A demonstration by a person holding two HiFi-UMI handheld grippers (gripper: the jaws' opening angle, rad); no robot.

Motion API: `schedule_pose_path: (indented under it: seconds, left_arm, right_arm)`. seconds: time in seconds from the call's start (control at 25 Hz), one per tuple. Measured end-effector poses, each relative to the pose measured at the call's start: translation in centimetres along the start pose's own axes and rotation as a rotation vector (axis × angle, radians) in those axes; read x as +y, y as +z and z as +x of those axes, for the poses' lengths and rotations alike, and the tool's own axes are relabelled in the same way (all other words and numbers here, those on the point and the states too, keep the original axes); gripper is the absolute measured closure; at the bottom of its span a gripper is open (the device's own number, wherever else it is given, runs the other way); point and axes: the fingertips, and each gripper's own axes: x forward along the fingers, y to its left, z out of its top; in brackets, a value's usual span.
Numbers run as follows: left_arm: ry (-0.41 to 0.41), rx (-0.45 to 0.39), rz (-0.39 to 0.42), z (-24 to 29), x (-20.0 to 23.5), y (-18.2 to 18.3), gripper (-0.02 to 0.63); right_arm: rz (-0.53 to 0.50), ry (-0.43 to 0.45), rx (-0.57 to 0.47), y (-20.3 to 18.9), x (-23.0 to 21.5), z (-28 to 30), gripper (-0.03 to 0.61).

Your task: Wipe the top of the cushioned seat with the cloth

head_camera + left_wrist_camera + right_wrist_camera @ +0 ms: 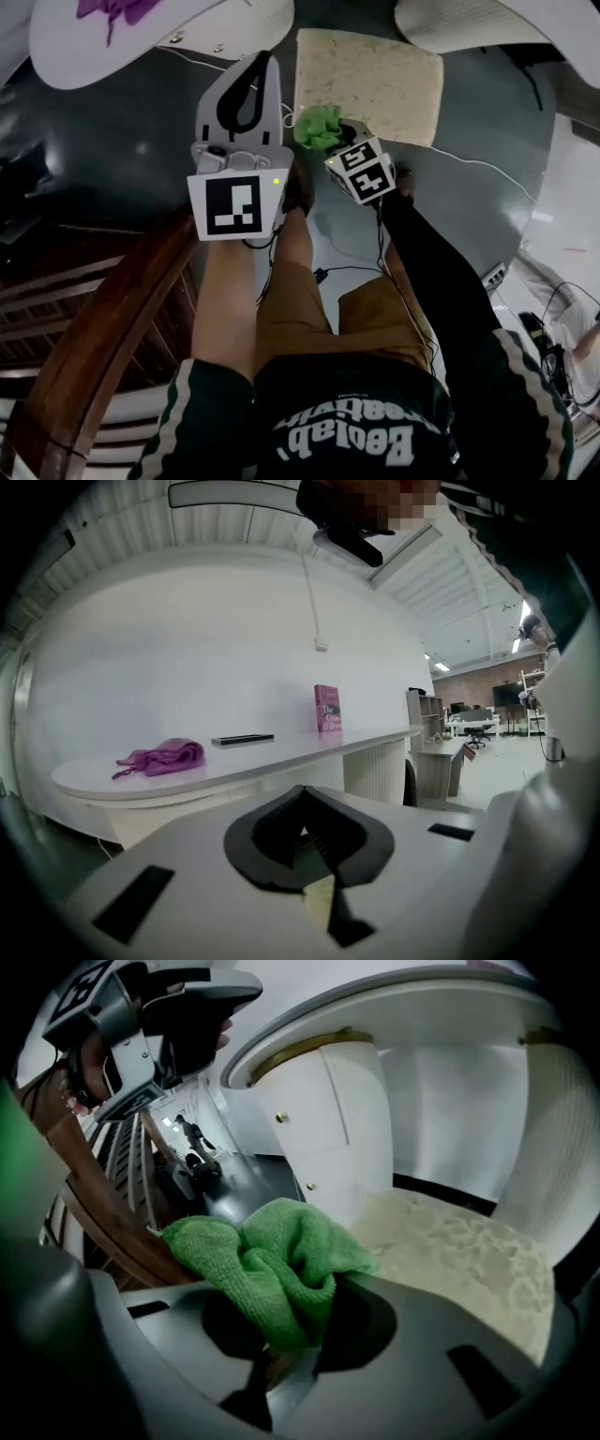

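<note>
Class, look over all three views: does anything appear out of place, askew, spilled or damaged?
Nothing looks spilled or damaged. The cushioned seat lies flat, and the green cloth is bunched in the right hand-held gripper. The one stray item is a crumpled purple cloth lying on the white counter.

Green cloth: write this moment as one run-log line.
right claw: shut on green cloth | left claw: shut, empty | cushioned seat: just beyond cloth
</note>
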Motion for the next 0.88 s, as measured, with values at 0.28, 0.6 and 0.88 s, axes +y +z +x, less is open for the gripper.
schedule_pose_path:
  seconds: [0.28, 0.6, 0.88]
  left_arm:
    - [0.076, 0.042, -0.027, -3.3, 6.5, -2.2, 0.600]
    - [0.049, 0.062, -0.042, -1.6, 5.2, -3.2, 0.598]
    - [-0.050, 0.033, -0.049, 2.3, -2.0, -1.4, 0.598]
  right_arm:
    - [0.031, -0.076, 0.227, -0.3, 0.2, 7.4, 0.485]
    - [-0.031, -0.035, 0.237, -2.1, -1.8, 6.9, 0.486]
    - [0.008, -0.087, 0.241, -6.1, -7.4, 0.9, 0.486]
